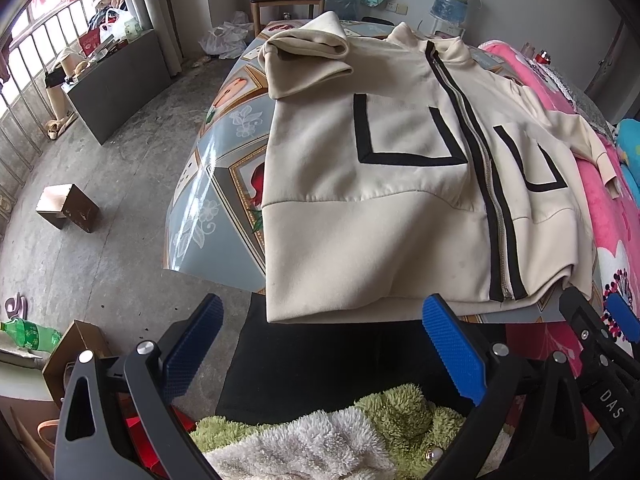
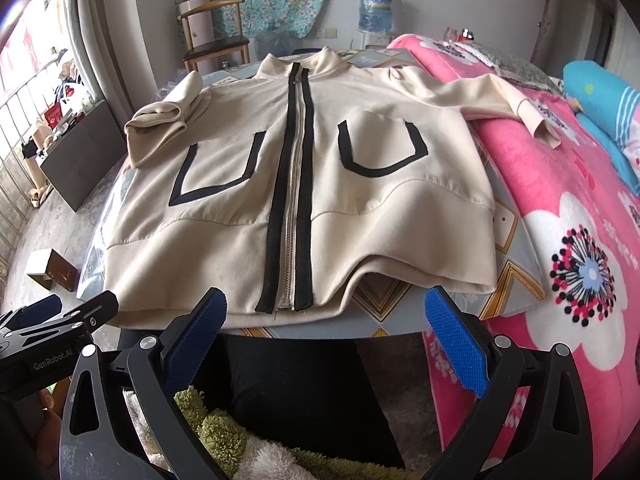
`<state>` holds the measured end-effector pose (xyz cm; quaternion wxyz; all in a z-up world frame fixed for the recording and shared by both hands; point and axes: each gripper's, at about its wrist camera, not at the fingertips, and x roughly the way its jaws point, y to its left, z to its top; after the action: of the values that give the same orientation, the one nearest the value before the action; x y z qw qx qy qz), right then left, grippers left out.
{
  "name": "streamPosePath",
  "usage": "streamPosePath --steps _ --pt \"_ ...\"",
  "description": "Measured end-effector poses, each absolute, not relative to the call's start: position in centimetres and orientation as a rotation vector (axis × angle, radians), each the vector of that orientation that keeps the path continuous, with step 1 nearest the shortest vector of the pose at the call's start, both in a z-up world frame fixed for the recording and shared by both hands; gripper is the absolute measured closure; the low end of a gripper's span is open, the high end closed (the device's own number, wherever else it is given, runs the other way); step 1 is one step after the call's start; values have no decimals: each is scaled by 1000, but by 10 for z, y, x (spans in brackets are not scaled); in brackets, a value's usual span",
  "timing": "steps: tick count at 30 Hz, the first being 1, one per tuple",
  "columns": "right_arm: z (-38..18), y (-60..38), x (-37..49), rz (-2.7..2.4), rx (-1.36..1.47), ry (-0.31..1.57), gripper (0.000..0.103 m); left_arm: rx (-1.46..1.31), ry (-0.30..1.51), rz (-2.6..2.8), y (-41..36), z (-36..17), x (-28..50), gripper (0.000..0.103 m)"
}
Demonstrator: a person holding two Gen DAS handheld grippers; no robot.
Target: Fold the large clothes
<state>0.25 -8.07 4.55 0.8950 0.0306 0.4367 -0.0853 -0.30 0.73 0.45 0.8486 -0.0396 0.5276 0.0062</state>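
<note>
A cream zip jacket (image 2: 304,184) with black trim and two black-outlined pockets lies face up on a table, hem toward me; it also shows in the left wrist view (image 1: 384,200). Its left sleeve (image 2: 160,128) is folded in over the shoulder. Its right sleeve (image 2: 500,100) stretches out onto the pink blanket. My left gripper (image 1: 324,332) is open and empty, just short of the hem's left part. My right gripper (image 2: 324,320) is open and empty, just short of the hem near the zip. The right gripper also shows at the left view's edge (image 1: 592,320).
The table (image 2: 516,240) has a patterned glossy cover. A bed with a pink flowered blanket (image 2: 568,208) adjoins its right side. A chair (image 2: 216,40) and a water jug (image 2: 376,8) stand behind. A small box (image 1: 68,208) and a dark cabinet (image 1: 120,80) are on the floor at left.
</note>
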Motion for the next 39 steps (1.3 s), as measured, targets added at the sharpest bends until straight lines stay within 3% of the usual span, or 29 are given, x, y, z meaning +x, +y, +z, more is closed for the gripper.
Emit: streamPosePath --steps 19,30,39 --pt "73 -91 43 -192 76 808 7 12 989 3 33 17 56 5" --pt "104 -100 97 -57 116 687 7 -84 833 -90 63 30 95 5" --pt "74 -51 215 393 340 843 7 -113 768 -183 70 31 123 5"
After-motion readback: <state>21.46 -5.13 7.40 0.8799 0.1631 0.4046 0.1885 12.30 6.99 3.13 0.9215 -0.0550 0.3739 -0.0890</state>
